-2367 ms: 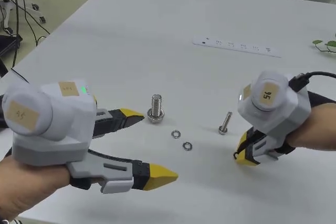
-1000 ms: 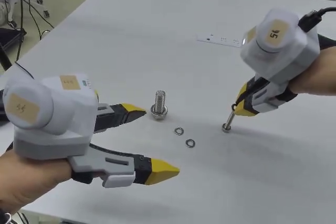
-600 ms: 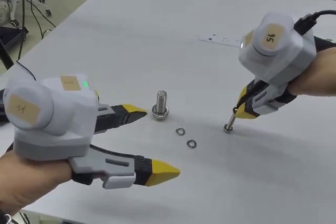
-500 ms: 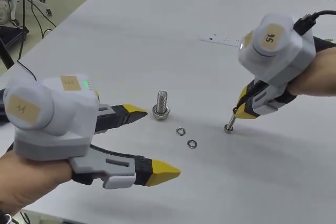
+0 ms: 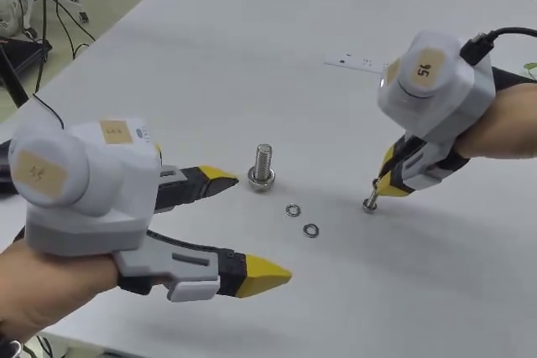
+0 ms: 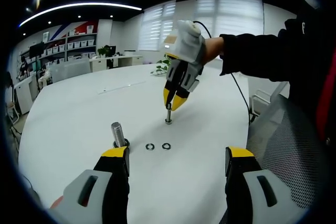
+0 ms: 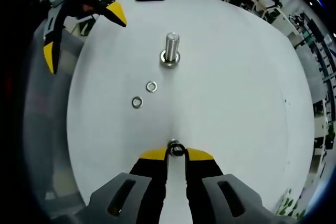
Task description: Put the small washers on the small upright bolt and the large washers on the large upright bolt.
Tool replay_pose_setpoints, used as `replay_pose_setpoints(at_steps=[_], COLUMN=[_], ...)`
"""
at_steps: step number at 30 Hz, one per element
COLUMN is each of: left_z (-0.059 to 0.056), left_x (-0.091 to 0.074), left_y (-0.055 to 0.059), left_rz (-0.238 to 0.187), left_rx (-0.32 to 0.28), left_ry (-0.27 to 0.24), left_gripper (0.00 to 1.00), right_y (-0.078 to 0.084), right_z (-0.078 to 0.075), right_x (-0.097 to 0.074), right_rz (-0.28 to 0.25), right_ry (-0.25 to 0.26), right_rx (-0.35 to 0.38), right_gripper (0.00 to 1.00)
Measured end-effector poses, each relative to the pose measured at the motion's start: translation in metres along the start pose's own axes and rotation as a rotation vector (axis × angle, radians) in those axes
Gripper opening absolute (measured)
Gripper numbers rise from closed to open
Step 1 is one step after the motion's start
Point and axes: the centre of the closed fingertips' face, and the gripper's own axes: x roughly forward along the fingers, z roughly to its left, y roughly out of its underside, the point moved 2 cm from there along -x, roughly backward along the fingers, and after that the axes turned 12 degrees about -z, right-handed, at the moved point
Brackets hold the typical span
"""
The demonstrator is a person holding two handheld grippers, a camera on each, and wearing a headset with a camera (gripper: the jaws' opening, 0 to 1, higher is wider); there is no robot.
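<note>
In the head view the left gripper point(image 5: 250, 225), held in a hand at the lower left of the frame, lies nearly level over the white table point(image 5: 210, 56). Its 2 yellow-tipped jaws are spread wide and point toward the centre. The right gripper point(image 5: 382, 188) comes in from the right edge, tilted steeply down. Its jaws are closed on the top of the thin, silver, upright small bolt point(image 5: 370, 199), which stands on the table right of centre. The thick, threaded, silver large bolt point(image 5: 263, 165) stands upright at the centre, just beyond the left gripper's upper tip. 2 small silver washers point(image 5: 293, 210) lie flat between the 2 bolts, near each other but apart.

The right gripper view looks down along the small bolt point(image 7: 176, 148), its end pinched between the yellow tips. The washers point(image 7: 151, 86) and large bolt point(image 7: 171, 51) sit above it, and the left gripper point(image 7: 84, 35) is at the upper left. The left gripper view adds a dark sleeve point(image 6: 252, 51) behind the right gripper point(image 6: 176, 100).
</note>
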Motion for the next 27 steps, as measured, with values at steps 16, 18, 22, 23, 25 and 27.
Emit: replay_pose_setpoints(at_steps=[16, 18, 22, 23, 25, 27], left_z=[-0.001, -0.001, -0.001, -0.001, -0.001, -0.001], left_x=[-0.004, -0.004, -0.005, -0.005, -0.005, -0.006], left_y=[0.002, 0.002, 0.002, 0.002, 0.002, 0.002], left_rz=[0.002, 0.001, 0.001, 0.001, 0.001, -0.001], left_rx=[0.000, -0.001, -0.001, 0.000, -0.001, -0.001], left_ry=[-0.005, -0.004, -0.003, -0.003, -0.004, -0.005], left_gripper=[0.74, 0.74, 0.74, 0.74, 0.74, 0.74], right_y=[0.009, 0.010, 0.013, 0.012, 0.013, 0.012], right_z=[0.006, 0.007, 0.006, 0.006, 0.005, 0.005], right_x=[0.024, 0.026, 0.032, 0.032, 0.033, 0.033], right_rz=[0.021, 0.027, 0.035, 0.036, 0.037, 0.038], right_ry=[-0.038, -0.042, -0.046, -0.048, -0.049, -0.050], right_rx=[0.025, 0.026, 0.027, 0.027, 0.026, 0.028], right_gripper=[0.14, 0.14, 0.14, 0.14, 0.14, 0.14])
